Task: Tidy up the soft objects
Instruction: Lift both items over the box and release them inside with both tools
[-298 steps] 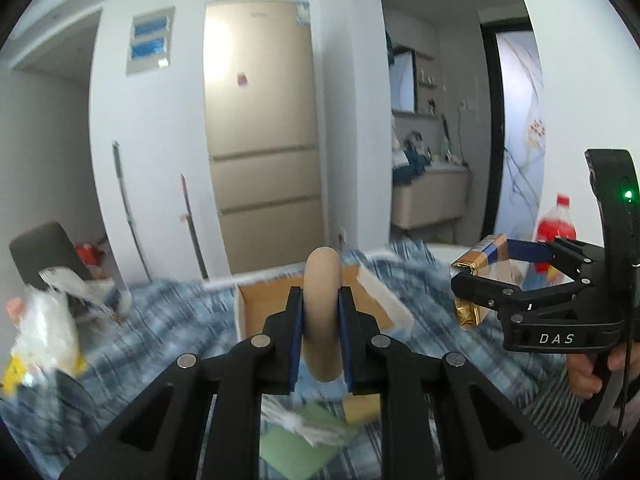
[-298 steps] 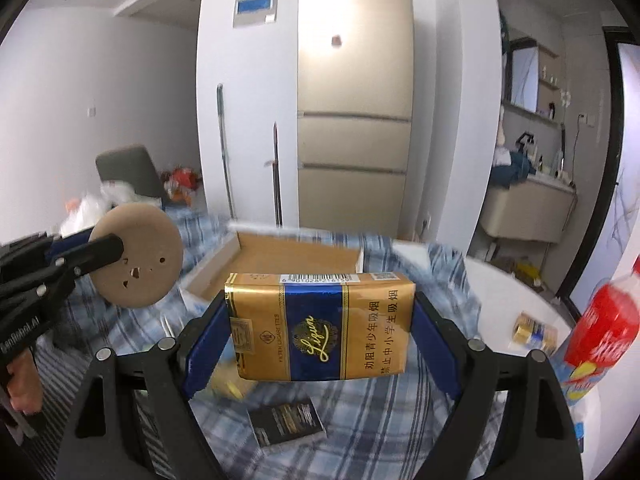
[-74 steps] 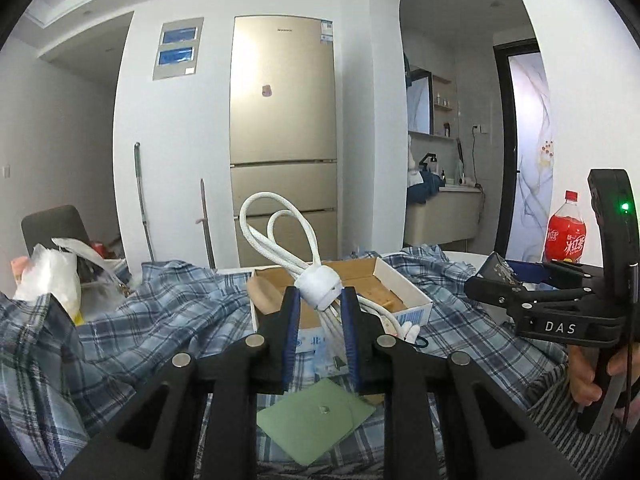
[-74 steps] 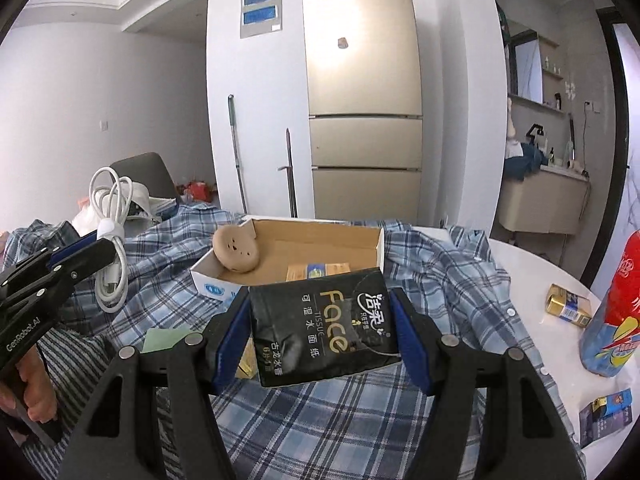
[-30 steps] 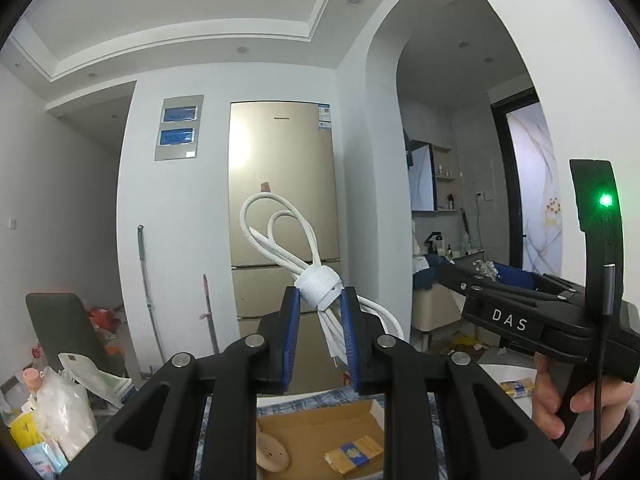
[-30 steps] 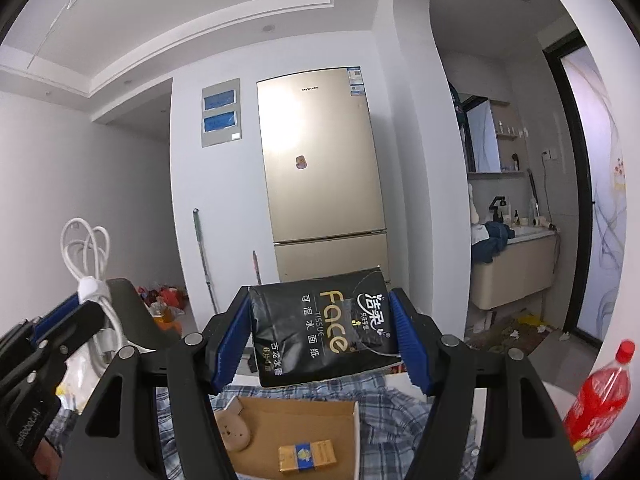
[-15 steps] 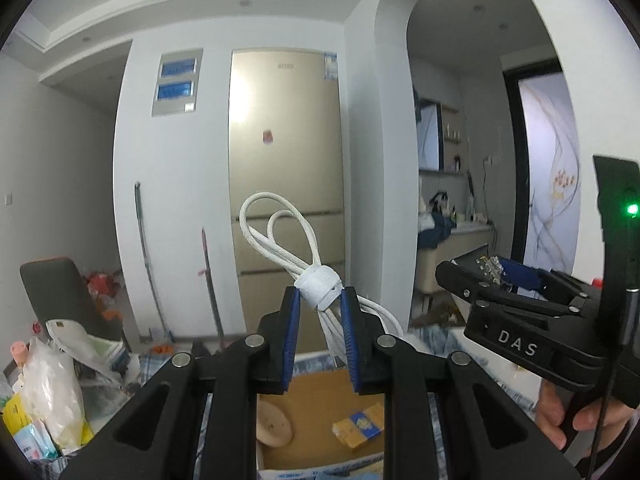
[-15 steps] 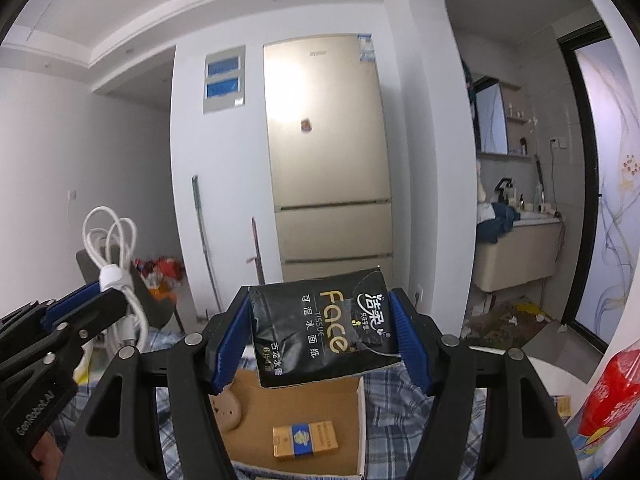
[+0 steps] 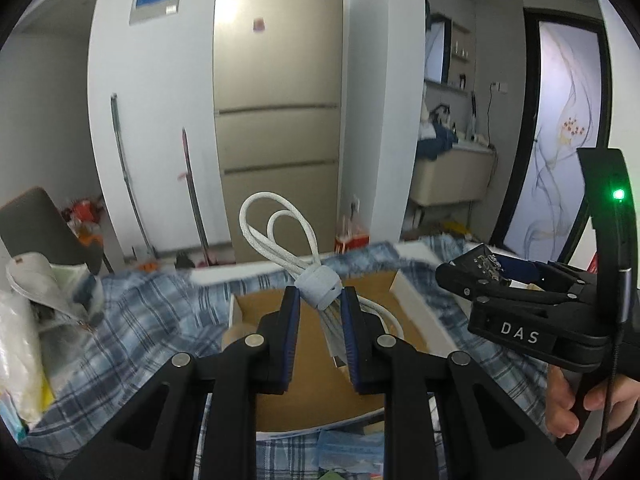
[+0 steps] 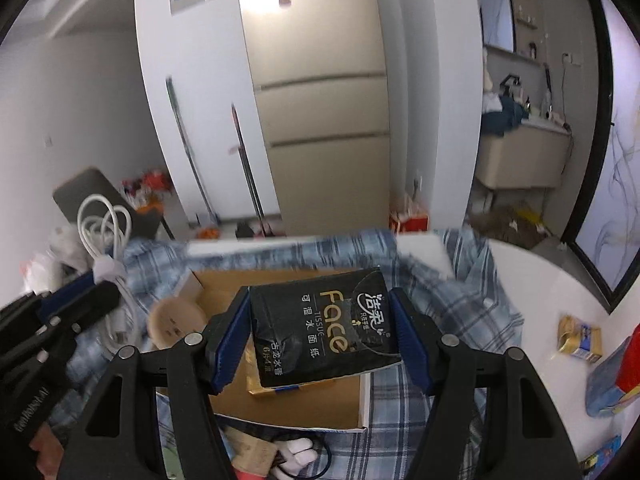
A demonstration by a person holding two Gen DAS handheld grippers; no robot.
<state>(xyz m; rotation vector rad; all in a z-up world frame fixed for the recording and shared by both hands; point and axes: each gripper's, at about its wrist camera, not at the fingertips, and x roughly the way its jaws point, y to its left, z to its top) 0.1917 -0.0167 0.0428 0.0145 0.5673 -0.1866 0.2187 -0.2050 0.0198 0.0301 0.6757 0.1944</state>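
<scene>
My left gripper (image 9: 319, 300) is shut on a bundled white cable (image 9: 280, 236) at its pale wrap, held above the open cardboard box (image 9: 412, 312). In the right wrist view that cable (image 10: 105, 232) shows at the left. My right gripper (image 10: 320, 312) is shut on a black tissue pack (image 10: 324, 332), which hangs over the same box (image 10: 288, 400). In the box lie a tan round puff (image 10: 176, 320) at the left and a gold pack (image 10: 264, 390) under the tissue pack. The right gripper (image 9: 472, 276) also appears at the right of the left wrist view.
The box sits on a blue plaid cloth (image 10: 472, 300) over a white table (image 10: 552, 304). A small gold pack (image 10: 580, 338) and a red-labelled bottle (image 10: 624, 368) stand at the right. White bags (image 9: 24, 340) lie at the left. A hand (image 9: 572, 404) grips the right tool.
Both grippers have come down and tipped forward. The box and plaid cloth, low in the views before, now fill the middle. The cable and the tissue pack stay gripped.
</scene>
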